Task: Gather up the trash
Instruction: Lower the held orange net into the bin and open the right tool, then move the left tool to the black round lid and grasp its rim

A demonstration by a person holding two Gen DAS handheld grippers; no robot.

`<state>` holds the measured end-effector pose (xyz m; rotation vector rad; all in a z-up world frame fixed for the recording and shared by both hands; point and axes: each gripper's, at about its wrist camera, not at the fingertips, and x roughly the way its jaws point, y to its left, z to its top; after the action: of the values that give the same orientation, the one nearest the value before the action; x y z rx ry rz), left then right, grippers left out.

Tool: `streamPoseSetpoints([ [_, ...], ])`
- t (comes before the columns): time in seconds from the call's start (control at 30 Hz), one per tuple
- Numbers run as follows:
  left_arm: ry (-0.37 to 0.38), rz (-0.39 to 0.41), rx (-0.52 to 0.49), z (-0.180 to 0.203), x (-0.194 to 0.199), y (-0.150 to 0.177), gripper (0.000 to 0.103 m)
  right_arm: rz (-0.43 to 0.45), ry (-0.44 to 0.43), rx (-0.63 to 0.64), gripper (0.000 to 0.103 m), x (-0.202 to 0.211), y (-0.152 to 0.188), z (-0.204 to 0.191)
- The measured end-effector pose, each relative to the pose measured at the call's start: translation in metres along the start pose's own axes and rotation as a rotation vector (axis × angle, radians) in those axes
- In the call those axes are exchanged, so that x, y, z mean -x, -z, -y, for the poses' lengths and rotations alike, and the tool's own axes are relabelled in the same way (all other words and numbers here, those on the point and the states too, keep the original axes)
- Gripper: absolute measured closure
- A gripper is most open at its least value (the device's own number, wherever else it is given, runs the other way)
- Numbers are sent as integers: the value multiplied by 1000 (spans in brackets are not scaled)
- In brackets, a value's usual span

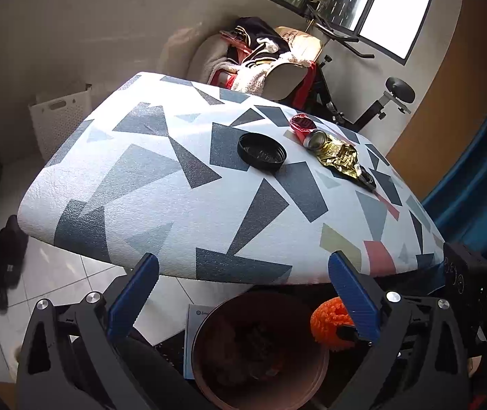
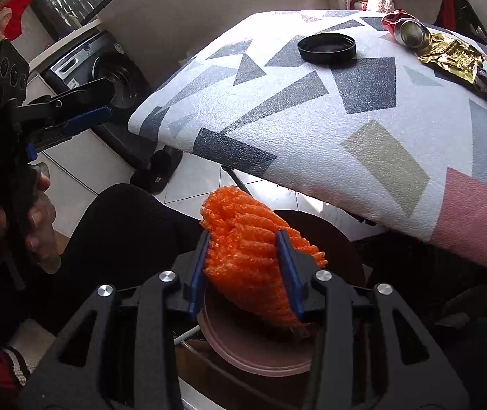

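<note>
Because the brown bin (image 2: 243,352) sits on the floor below the table (image 2: 311,130) edge, the right gripper (image 2: 248,266) holds the orange foam net (image 2: 243,239) clenched directly above it, likely for dropping. Left gripper (image 1: 243,294) spread wide, empty, over the bin too. Only the right wrist view shows the clamp itself; left view shows black lid (image 1: 261,150), crushed can (image 1: 306,130) and gold wrapper (image 1: 341,157) awaiting on the table.

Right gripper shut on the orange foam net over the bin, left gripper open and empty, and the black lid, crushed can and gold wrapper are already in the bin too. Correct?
Not quite. The black lid, crushed can and gold wrapper lie on the table, as the left wrist view shows. The rest holds: right gripper shut on the orange foam net over the bin, left gripper open, empty.
</note>
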<state>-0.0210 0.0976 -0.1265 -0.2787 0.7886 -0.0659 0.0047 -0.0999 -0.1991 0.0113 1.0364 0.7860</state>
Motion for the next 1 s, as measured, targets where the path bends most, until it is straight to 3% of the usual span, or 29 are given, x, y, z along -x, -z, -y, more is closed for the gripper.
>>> streamPoseSetpoints([
  [0.1,-10,-3,5,-1,-2,1,6,-8,19,0,47,-2,1,0],
  [0.27,-32,6,-8,0,-1,1,6,9,49,-4,14,1,0,3],
  [0.33,-48,12,-16,1,0,1,6,22,71,-12,9,3,-1,6],
  [0.53,-104,31,-21,1,0,0,6,84,147,-22,6,13,-7,18],
  [0.7,-84,36,-5,-1,2,-6,6,128,171,-65,6,25,-14,35],
  [0.83,-66,43,-26,2,1,-14,6,150,272,-84,6,35,-22,49],
  [0.93,-22,76,-55,5,2,-20,6,178,292,-91,6,45,-26,60],
  [1.0,-43,77,-71,7,-2,-25,6,211,304,-94,6,52,-28,67],
])
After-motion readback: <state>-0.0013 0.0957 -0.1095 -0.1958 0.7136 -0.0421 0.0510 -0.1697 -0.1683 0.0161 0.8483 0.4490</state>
